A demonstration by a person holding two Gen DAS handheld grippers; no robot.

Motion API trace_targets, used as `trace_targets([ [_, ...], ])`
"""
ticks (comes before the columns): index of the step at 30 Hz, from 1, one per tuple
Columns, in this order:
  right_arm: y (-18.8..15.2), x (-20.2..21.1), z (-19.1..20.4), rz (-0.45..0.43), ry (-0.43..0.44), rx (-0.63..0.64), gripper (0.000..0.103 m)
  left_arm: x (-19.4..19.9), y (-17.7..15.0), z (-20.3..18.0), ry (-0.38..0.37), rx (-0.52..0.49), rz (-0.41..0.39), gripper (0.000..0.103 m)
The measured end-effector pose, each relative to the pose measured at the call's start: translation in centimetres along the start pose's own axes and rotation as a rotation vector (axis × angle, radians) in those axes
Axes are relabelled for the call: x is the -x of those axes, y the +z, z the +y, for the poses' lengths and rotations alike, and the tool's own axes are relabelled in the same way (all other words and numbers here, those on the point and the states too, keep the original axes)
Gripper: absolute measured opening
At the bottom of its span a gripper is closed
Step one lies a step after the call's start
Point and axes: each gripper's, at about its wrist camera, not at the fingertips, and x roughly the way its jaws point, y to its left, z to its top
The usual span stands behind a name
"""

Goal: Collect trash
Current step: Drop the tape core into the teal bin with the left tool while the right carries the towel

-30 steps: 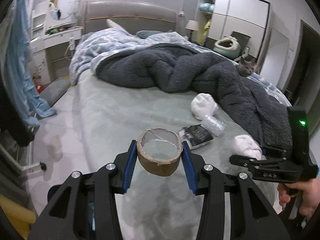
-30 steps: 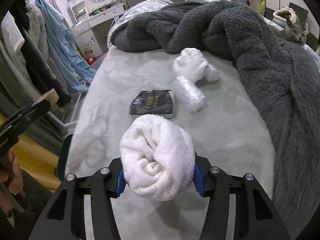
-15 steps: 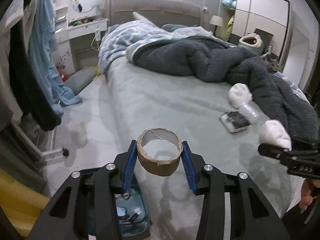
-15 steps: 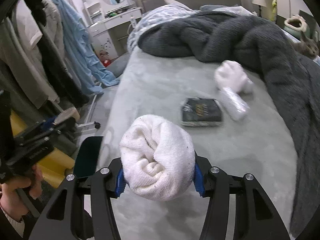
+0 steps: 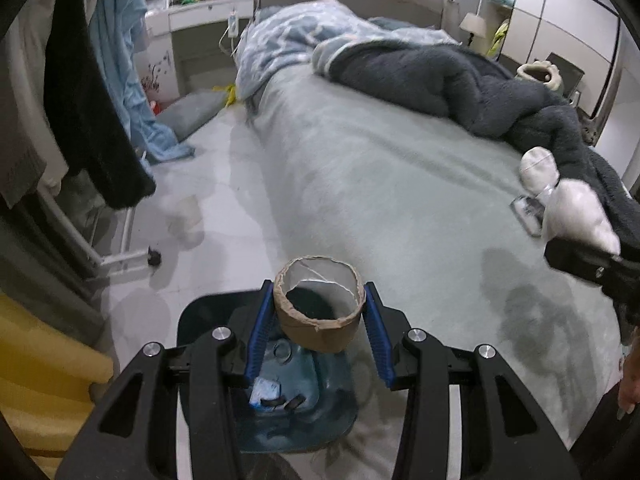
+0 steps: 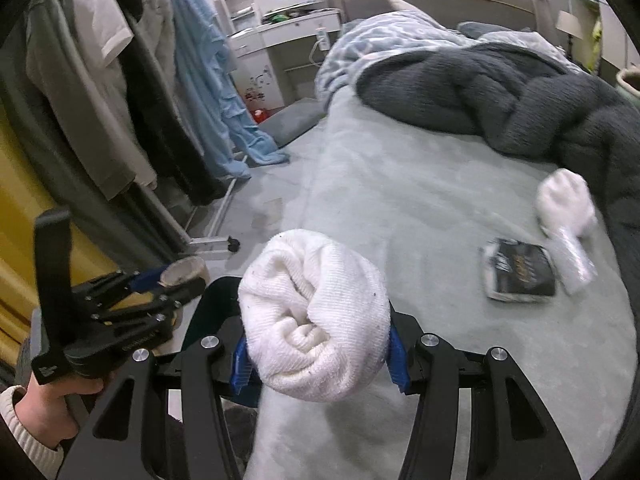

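My left gripper (image 5: 318,320) is shut on a brown cardboard tape roll core (image 5: 319,307) and holds it above a dark blue trash bin (image 5: 298,404) at the bed's left edge; the bin has some litter in it. My right gripper (image 6: 316,350) is shut on a rolled white cloth wad (image 6: 314,312) beside the bin's rim (image 6: 210,294). In the right wrist view the left gripper (image 6: 176,280) shows at the left with the roll. On the bed lie a black packet (image 6: 518,274), a clear crumpled wrapper (image 6: 574,262) and another white wad (image 6: 564,198).
A grey fluffy blanket (image 5: 460,80) covers the bed's far right side. A clothes rack with hanging garments (image 6: 120,100) stands left of the bed, its foot (image 5: 132,258) on the floor. A dresser (image 5: 200,12) and a wardrobe (image 5: 560,12) stand at the back.
Both grippers have swung left from over the bed toward its left edge, each still holding its item. The trash bin has come into view under the left gripper.
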Motion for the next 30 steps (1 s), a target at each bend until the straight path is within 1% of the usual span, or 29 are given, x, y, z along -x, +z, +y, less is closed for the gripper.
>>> trace_targets([
  [4, 0.4, -0.9, 1.9, 0.007, 0.015, 0.036, 0.054, -1.0, -0.7, 2.0, 0.003, 0.044, 0.06, 0.047],
  [9, 0.9, -2.2, 3.8, 0.021, 0.028, 0.08, 0.054, -1.9, -1.5, 3.6, 0.016, 0.076, 0.123, 0.047],
  [12, 0.9, -3.5, 4.5, 0.041, 0.038, 0.101, 0.054, -2.7, -2.1, 4.9, 0.001, 0.11, 0.175, 0.047],
  [17, 0.6, -5.6, 5.7, 0.077, 0.056, 0.137, 0.054, -3.9, -3.2, 6.8, 0.008, 0.146, 0.248, 0.047],
  [24, 0.9, -8.4, 8.6, 0.114, 0.119, 0.176, 0.054, -5.4, -4.7, 9.1, -0.011, 0.183, 0.336, 0.049],
  [25, 0.8, -8.9, 9.0, 0.123, 0.124, 0.182, 0.054, -5.5, -4.9, 9.4, -0.021, 0.189, 0.346, 0.053],
  [26, 0.7, -9.4, 9.3, 0.132, 0.126, 0.189, 0.054, -5.6, -5.0, 9.7, -0.033, 0.195, 0.354, 0.061],
  [28, 0.5, -10.3, 9.9, 0.15, 0.131, 0.202, 0.054, -5.5, -5.3, 10.3, -0.035, 0.197, 0.358, 0.067],
  [30, 0.3, -11.2, 10.2, 0.168, 0.135, 0.212, 0.054, -5.3, -5.3, 10.8, -0.038, 0.203, 0.357, 0.071],
])
